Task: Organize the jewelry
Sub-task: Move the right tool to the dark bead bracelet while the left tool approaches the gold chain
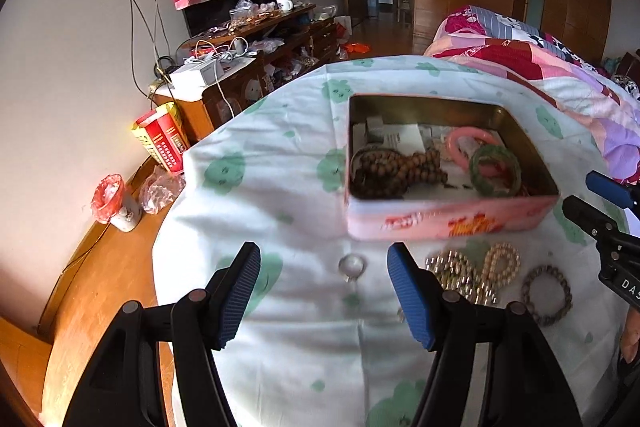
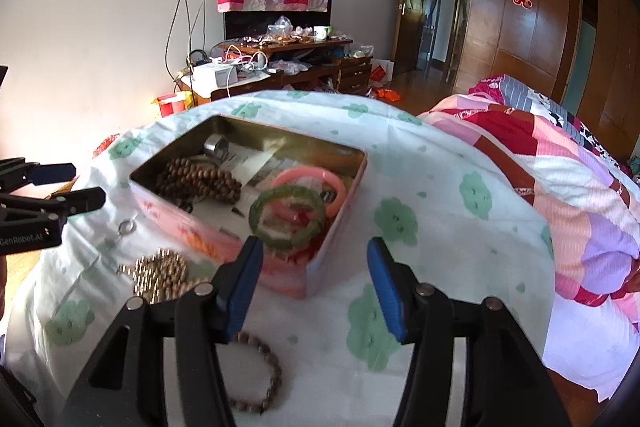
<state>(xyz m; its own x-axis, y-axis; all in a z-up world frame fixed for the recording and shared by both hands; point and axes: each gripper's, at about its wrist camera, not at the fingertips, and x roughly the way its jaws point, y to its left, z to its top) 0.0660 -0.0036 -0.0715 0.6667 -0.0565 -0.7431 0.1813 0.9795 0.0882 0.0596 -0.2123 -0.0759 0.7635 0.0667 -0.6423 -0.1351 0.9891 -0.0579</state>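
Blue-padded fingers (image 1: 240, 297) of the left gripper (image 1: 324, 291) stand wide apart over the bed sheet (image 1: 280, 347), nothing between them; a small clear ring (image 1: 352, 265) lies just beyond the gap. Right gripper (image 2: 314, 283) likewise spread and empty, its jaws partly covering the near corner of the pink tin (image 2: 280, 279). Inside the tin: brown bead strand (image 1: 394, 169), pink bangle (image 2: 308, 183) and green bangle (image 2: 290, 219), overlapping, resting on papers whose print is unreadable. On the sheet near the tin lie a gold bead bracelet (image 1: 472, 273), blurred, and a dark bead bracelet (image 1: 546, 293), the latter partly hidden behind a finger in the right wrist view. Sheet drops off at left to wooden floor (image 1: 100, 287); a patchwork quilt (image 2: 560, 187) bounds the right. Open sheet lies right of the tin.
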